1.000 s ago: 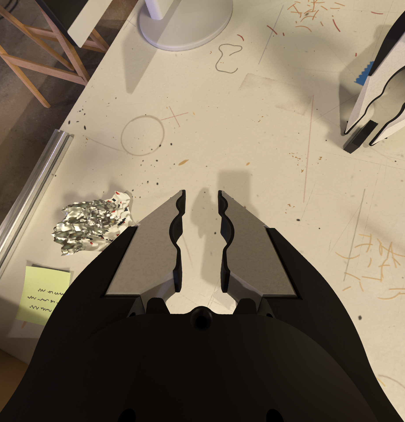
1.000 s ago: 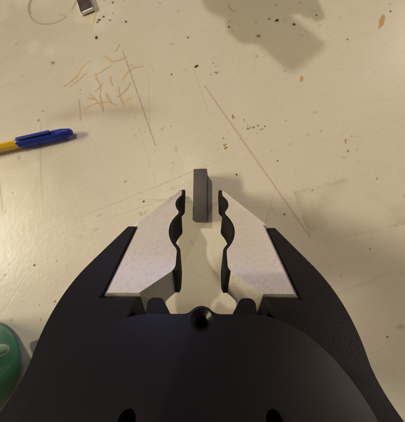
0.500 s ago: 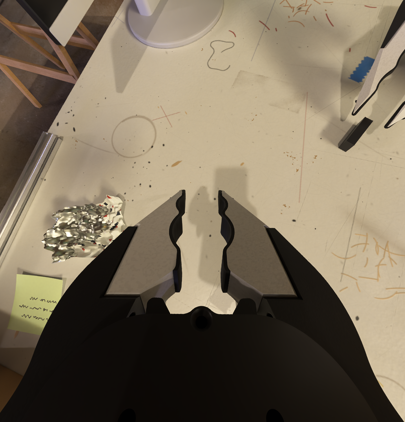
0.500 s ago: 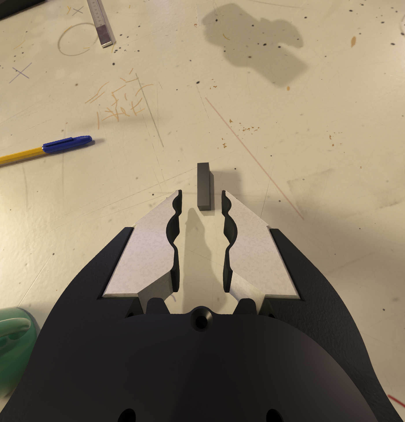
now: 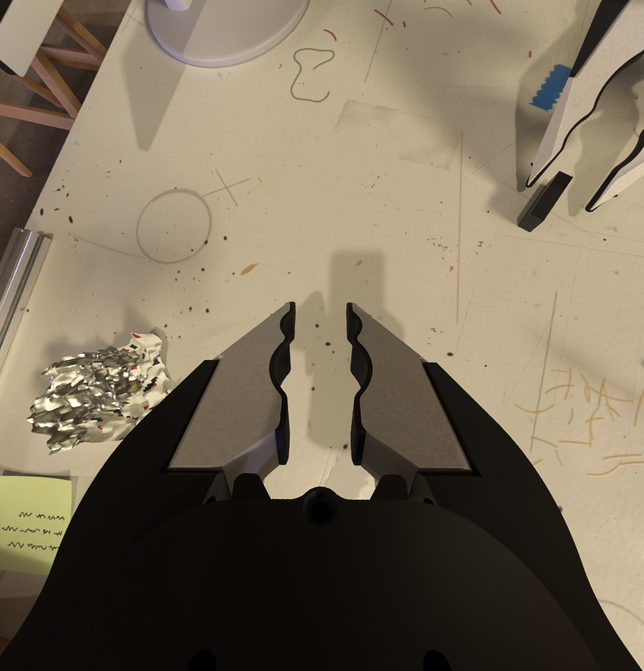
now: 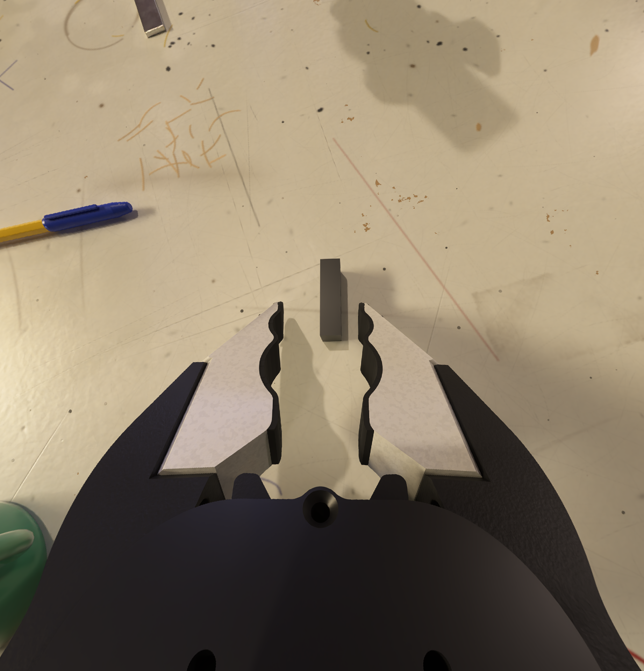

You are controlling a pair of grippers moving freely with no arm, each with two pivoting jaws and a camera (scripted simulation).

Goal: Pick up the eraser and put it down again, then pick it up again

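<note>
The eraser is a dark grey block lying flat on the cream table. In the right wrist view its near end sits between the tips of my right gripper, slightly right of centre. The jaws stand wide apart, with a gap on both sides of the eraser. In the left wrist view the eraser lies at the upper right, with the right gripper over it. My left gripper is open and empty above bare table, well left of the eraser.
A blue-capped yellow pen, a green object and a metal bar end lie left of the right gripper. Crumpled foil, a yellow sticky note, a metal rail, a white round base and blue tape show in the left wrist view.
The right gripper's jaws have widened. It drew back from the eraser, then came close again so its tips flank the near end. The left gripper shifted only slightly.
</note>
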